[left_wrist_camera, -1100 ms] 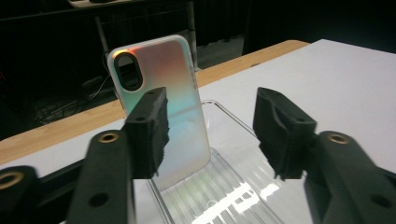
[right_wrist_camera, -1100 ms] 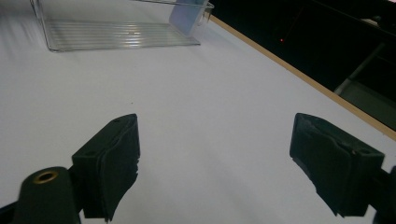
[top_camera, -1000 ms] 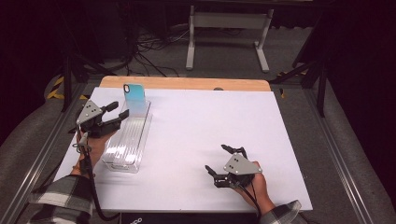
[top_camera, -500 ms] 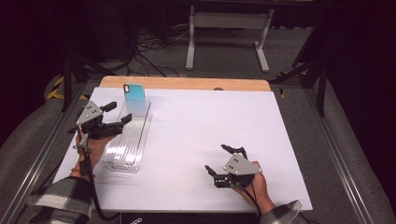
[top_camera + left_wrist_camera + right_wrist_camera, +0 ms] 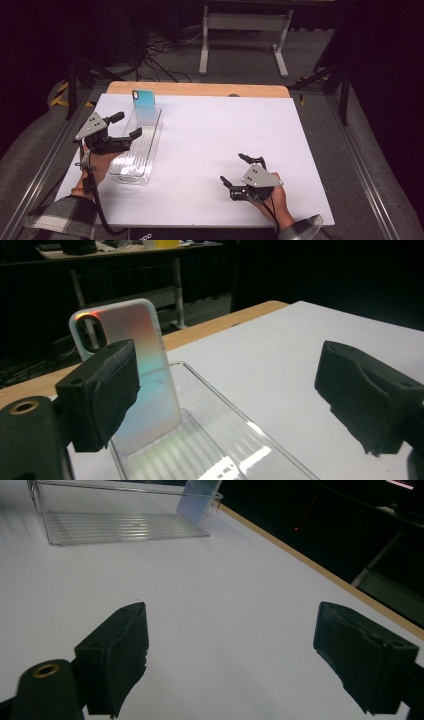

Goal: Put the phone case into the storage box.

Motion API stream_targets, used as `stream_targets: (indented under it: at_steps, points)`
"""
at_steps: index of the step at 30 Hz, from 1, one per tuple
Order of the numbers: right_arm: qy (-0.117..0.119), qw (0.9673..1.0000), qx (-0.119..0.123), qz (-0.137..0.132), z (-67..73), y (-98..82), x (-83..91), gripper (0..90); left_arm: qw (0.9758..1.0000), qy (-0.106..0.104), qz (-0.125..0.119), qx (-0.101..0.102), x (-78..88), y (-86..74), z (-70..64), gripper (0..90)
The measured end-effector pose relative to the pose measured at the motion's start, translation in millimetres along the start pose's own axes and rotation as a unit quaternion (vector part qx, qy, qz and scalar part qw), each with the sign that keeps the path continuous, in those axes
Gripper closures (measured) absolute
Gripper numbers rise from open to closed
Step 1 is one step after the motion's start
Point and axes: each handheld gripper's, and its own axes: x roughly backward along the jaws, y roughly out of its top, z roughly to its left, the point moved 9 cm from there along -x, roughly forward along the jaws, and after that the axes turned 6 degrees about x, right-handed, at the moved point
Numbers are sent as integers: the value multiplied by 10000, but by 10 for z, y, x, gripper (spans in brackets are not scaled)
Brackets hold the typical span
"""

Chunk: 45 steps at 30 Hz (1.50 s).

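Note:
An iridescent blue phone case (image 5: 145,107) (image 5: 150,340) stands upright at the far end of a clear plastic tray (image 5: 132,172) (image 5: 225,440) on the left of the white table. My left gripper (image 5: 126,125) (image 5: 227,380) hovers over the tray's left side, just short of the case. It is open, its jaws have just been opening, and nothing is between them. My right gripper (image 5: 233,168) (image 5: 230,630) rests low at the front right, open over bare table; its jaws have also just been opening. Far off in the right gripper view are the tray (image 5: 125,527) and case (image 5: 200,497).
The white sheet (image 5: 225,130) covers most of the table, with a wooden strip (image 5: 200,89) along the far edge. Metal rails (image 5: 350,150) run along both sides. A white stand (image 5: 242,30) and cables lie on the floor beyond.
The left gripper's jaws have spread wider, and it has drawn back a little from the phone case. The case stays upright in the tray. The right hand has kept its place.

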Motion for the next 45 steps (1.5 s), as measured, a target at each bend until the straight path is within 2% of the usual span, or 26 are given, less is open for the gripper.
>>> stream_targets:
  at_steps: [10,12,27,31,34,39,45]
  points:
    - [46,10000,-16,-43,12,11,7,148,9999,27,-66,-148,24,5,-123,76]
    - [54,10000,-12,-52,12,13,9,151,9999,-3,-80,-127,18,2,-148,62]
    - [53,9999,-42,-104,14,28,15,140,9993,45,58,-374,6,-31,-316,34]
    - [85,9999,-29,-76,22,22,11,141,9992,-8,-31,-401,36,-1,-366,41]
    - [89,9999,-40,-71,24,20,5,141,9991,-66,44,-410,45,-14,-398,41]
    - [101,9999,-20,-62,32,22,5,145,9991,-89,2,-404,47,-14,-453,41]
    - [98,9999,-27,-78,24,23,12,147,9987,-143,24,-488,52,-12,-530,44]
